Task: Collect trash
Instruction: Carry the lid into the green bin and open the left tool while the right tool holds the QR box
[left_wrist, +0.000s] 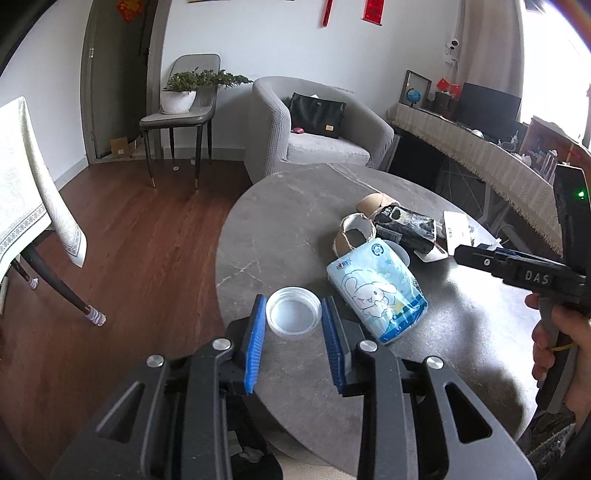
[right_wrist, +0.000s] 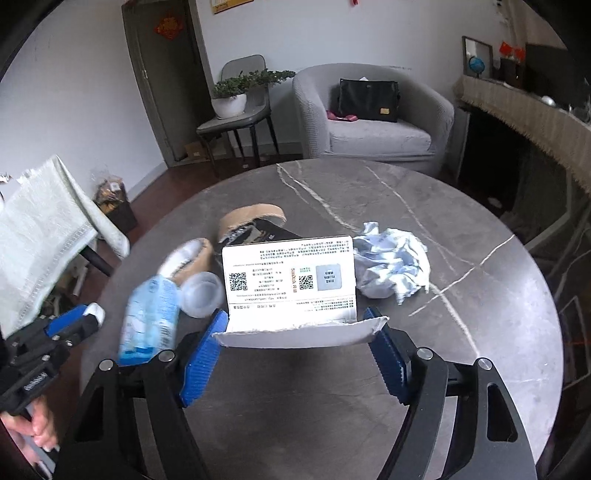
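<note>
Trash litters the round grey table (left_wrist: 280, 229): the left tongs (left_wrist: 293, 317) clamp a clear plastic lid (left_wrist: 293, 312) at the near left edge, while the right tongs (right_wrist: 299, 328) pinch a torn white printed card (right_wrist: 291, 280) beside crumpled paper (right_wrist: 391, 266).

Left gripper (left_wrist: 293, 317) angled downward, blue pads (left_wrist: 258, 325) clamped tight either side. Right gripper (right_wrist: 299, 325) tilted downward too, blue pads (right_wrist: 201, 363) pressed inward. Hand (left_wrist: 554, 343) wrapped round right handle.
</note>
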